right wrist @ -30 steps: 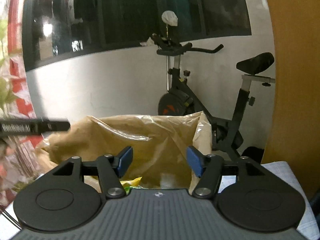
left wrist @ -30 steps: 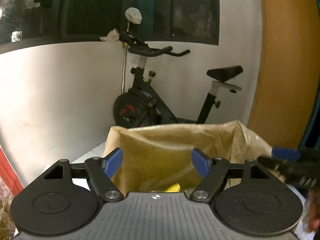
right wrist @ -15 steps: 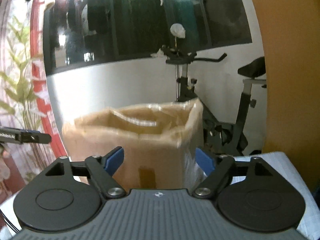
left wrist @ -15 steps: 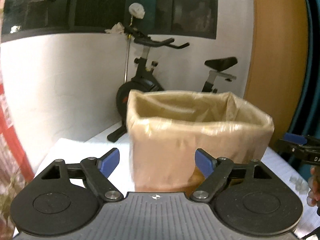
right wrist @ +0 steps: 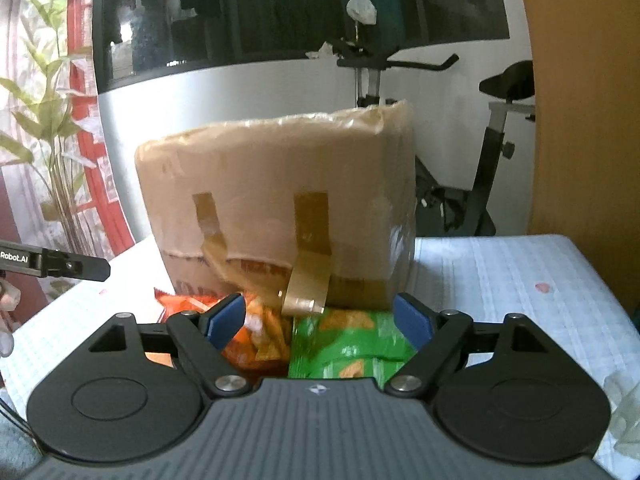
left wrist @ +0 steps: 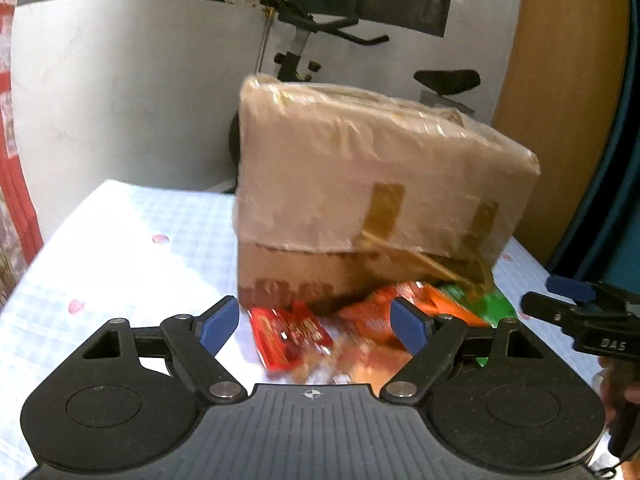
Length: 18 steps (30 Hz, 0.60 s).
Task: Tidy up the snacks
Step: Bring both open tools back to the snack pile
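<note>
A cardboard box (left wrist: 360, 184) lined with a clear plastic bag stands on the table; it also shows in the right wrist view (right wrist: 276, 208). Snack packets lie in front of it: a red one (left wrist: 288, 336), an orange one (left wrist: 376, 316) and a green one (left wrist: 484, 304). In the right wrist view the orange packet (right wrist: 252, 336) and green packet (right wrist: 352, 344) lie just below my fingers. My left gripper (left wrist: 316, 324) is open and empty above the red and orange packets. My right gripper (right wrist: 320, 320) is open and empty above the orange and green packets.
The table has a white checked cloth (left wrist: 120, 248). An exercise bike (right wrist: 460, 184) stands behind the table by a white wall. A wooden panel (left wrist: 560, 80) is at the right. A plant (right wrist: 44, 128) is at the left. The left gripper's arm shows in the right wrist view (right wrist: 56, 264).
Both grippers have pulled back and lowered from over the box's open top to table level in front of it. The snack packets on the table have come into view.
</note>
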### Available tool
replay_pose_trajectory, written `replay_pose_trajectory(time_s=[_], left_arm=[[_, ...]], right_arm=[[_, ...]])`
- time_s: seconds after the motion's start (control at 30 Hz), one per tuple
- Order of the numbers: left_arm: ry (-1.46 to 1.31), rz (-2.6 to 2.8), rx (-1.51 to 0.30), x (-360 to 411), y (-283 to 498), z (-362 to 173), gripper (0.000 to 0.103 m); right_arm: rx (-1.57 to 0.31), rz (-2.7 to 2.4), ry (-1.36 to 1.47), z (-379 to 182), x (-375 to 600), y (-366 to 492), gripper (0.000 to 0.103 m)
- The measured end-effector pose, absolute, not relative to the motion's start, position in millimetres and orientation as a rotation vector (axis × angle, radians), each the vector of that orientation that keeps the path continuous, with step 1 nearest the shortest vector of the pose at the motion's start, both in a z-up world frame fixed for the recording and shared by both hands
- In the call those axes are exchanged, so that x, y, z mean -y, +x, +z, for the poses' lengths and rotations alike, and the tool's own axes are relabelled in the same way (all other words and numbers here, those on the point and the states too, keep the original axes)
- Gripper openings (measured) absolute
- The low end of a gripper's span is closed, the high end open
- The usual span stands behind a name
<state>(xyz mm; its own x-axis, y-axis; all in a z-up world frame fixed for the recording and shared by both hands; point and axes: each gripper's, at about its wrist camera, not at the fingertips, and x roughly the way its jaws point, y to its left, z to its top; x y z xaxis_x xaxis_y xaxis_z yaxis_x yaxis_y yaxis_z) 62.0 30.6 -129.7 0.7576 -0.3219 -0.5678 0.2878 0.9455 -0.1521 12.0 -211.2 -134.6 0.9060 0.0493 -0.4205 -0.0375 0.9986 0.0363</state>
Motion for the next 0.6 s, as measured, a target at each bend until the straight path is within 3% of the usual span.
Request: replay_pose_trajectory(time_s=[0.6], left_arm=[[-0.079,-0.298,-0.763,-31,28,-167,0.084]], right_arm=[[-0.545,0.105,-0.020,-165,186,-7,0.077]])
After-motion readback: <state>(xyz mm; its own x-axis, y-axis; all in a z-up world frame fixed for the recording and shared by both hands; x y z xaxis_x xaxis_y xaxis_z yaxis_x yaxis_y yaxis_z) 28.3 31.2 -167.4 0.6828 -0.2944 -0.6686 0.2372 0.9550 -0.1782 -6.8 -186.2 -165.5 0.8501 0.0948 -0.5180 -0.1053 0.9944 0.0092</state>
